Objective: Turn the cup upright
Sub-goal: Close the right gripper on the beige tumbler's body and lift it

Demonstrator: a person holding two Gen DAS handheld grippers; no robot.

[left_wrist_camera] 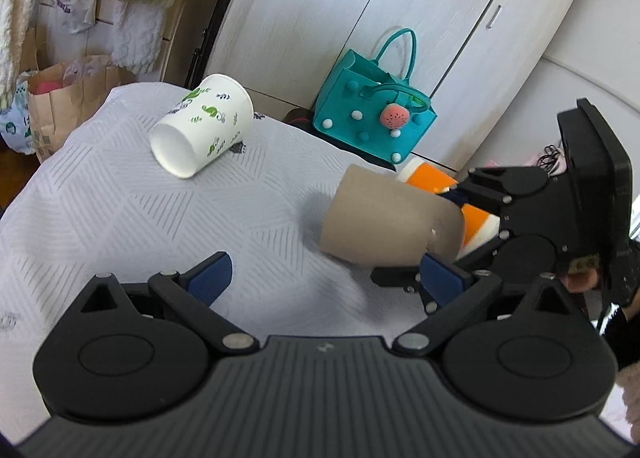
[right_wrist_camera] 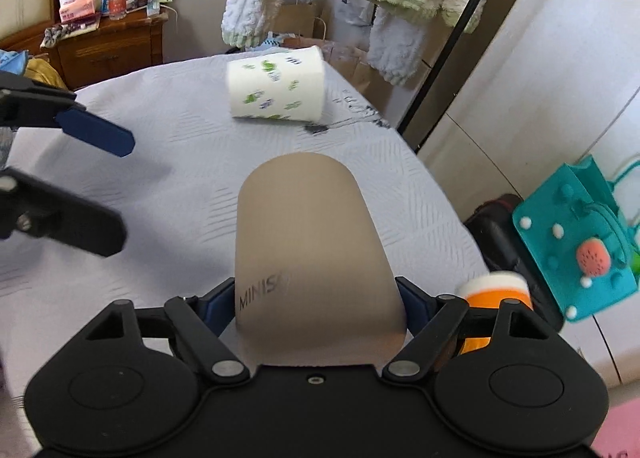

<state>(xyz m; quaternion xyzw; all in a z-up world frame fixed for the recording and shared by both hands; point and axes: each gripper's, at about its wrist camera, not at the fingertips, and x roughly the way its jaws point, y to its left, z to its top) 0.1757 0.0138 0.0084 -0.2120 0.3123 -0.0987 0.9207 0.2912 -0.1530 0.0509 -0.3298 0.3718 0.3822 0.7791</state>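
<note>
right tool is clamping the tan cup near its rim, cup tilting above the tabletop. left tool is hanging wide open, holding nothing.

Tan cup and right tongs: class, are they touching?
Touching. The right wrist view shows the right tongs with both blue pads pressed against the tan cup.

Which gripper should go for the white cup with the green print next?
Left. The left gripper is open and empty, facing the white cup lying on its side; the right gripper is clamped on the tan cup.
</note>
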